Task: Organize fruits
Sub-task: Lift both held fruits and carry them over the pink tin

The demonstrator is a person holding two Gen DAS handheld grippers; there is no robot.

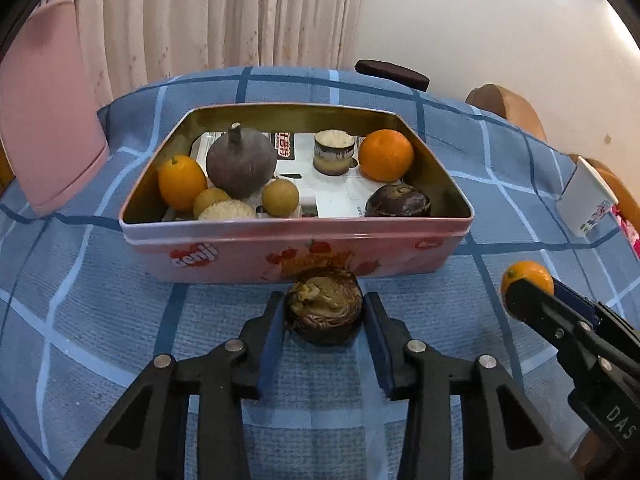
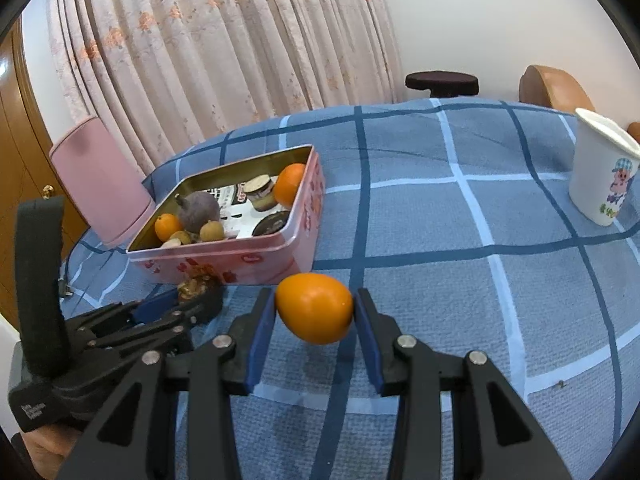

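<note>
A pink tin box [image 1: 248, 250] stands on the blue checked cloth and holds oranges [image 1: 385, 155], a large purple fruit [image 1: 241, 167], small brown fruits [image 1: 280, 197] and a dark fruit [image 1: 398, 201]. My left gripper [image 1: 323, 312] is shut on a dark brown fruit [image 1: 324, 306] just in front of the box. My right gripper [image 2: 315, 309] is shut on an orange [image 2: 315, 307] and holds it above the cloth, right of the box [image 2: 240, 268]. The right gripper and its orange [image 1: 527, 276] also show in the left wrist view.
A small jar [image 1: 334, 152] and printed paper [image 1: 340, 196] lie inside the box. A pink chair back [image 1: 48, 120] stands at the left. A white cup [image 2: 604, 172] stands on the cloth at the far right. A dark stool [image 2: 442, 80] and brown chairs [image 2: 554, 88] stand beyond the table.
</note>
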